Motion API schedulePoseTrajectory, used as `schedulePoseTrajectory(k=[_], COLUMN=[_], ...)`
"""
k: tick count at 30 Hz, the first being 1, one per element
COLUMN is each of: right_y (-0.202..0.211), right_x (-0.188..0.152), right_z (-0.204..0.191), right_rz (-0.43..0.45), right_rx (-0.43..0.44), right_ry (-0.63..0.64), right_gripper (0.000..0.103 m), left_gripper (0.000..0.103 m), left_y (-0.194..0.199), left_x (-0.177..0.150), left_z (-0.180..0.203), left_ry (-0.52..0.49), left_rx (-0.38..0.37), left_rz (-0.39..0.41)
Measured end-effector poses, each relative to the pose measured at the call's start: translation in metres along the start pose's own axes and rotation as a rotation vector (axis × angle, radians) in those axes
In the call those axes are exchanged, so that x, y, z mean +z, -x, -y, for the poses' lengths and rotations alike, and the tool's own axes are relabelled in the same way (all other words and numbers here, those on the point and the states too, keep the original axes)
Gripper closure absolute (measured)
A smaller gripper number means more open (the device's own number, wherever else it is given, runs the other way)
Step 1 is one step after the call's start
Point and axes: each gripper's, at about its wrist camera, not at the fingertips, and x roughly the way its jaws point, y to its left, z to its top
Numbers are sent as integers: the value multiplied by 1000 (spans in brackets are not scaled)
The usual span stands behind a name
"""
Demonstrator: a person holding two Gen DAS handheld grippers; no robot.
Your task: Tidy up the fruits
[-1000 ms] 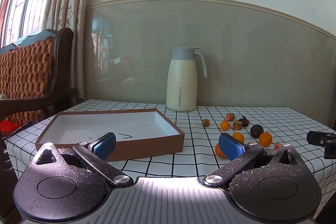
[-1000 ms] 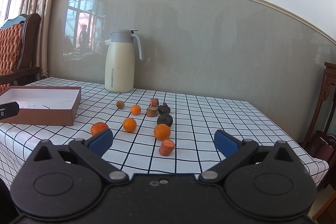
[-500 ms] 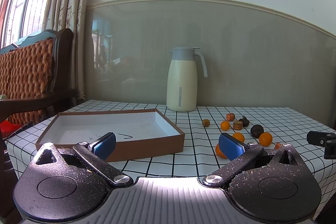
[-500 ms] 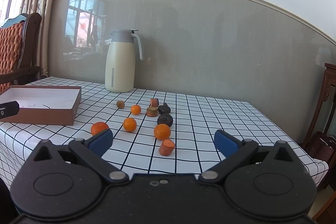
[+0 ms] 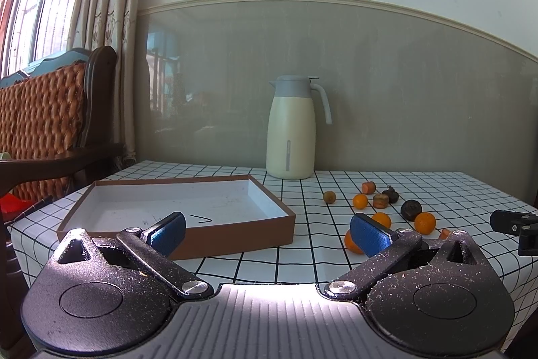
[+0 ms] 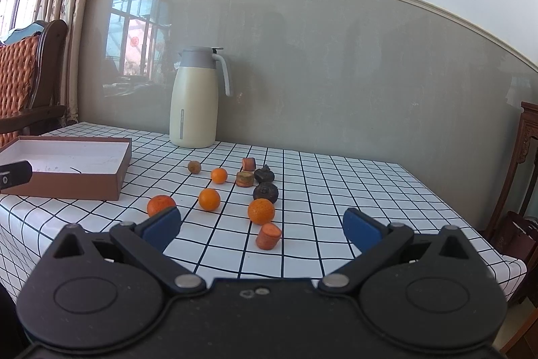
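1. The bench (image 6: 336, 190), under a checked cloth, carries everything, and the jug is the landmark here.
2. The jug (image 6: 193, 100) stands upright at the back of the bench against the wall. It is probably parked there to stay clear of the work.
3. The box (image 5: 175, 207) lies left of the jug and nearer the front edge. It is shallow, open and holds nothing, so it is likely where the fruit is meant to go.
4. The left tongs (image 5: 267, 232) hang just short of the bench front, well forward of the jug, with their fingers spread wide and gripping nothing. They face the box's near wall, perhaps to steady it or to receive fruit.
5. The right tongs (image 6: 262, 227) wait forward and right of the jug, also spread wide and gripping nothing. They are aimed at the scattered fruit, so I judge the first pick has not begun.
6. The oranges (image 6: 209, 199) lie loose in front of the jug and slightly right, apart from one another. One orange (image 6: 160, 205) sits nearest the box.
7. Two dark fruits (image 6: 265, 192) sit among the oranges.
8. Carrot chunks (image 6: 268, 236) stand on their cut ends, so they should not roll. The nearest one is between the right tongs' fingers in that view.
9. A small brown fruit (image 6: 194, 167) lies closest to the jug.
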Motion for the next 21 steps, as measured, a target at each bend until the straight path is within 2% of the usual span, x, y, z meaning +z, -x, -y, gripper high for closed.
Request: schedulePoseTrajectory(k=[16,21], right_y=[-2,-7], right_x=[0,3], right_z=[1,-2], right_rz=[0,-31], right_rx=[1,22], right_ry=[2,22], right_gripper=[6,6], left_gripper=[0,0], left_y=[-1,-5], left_x=[-1,2], left_z=[3,3], left_ry=[-17,-24], left_rx=[5,-11], left_rz=[2,-17])
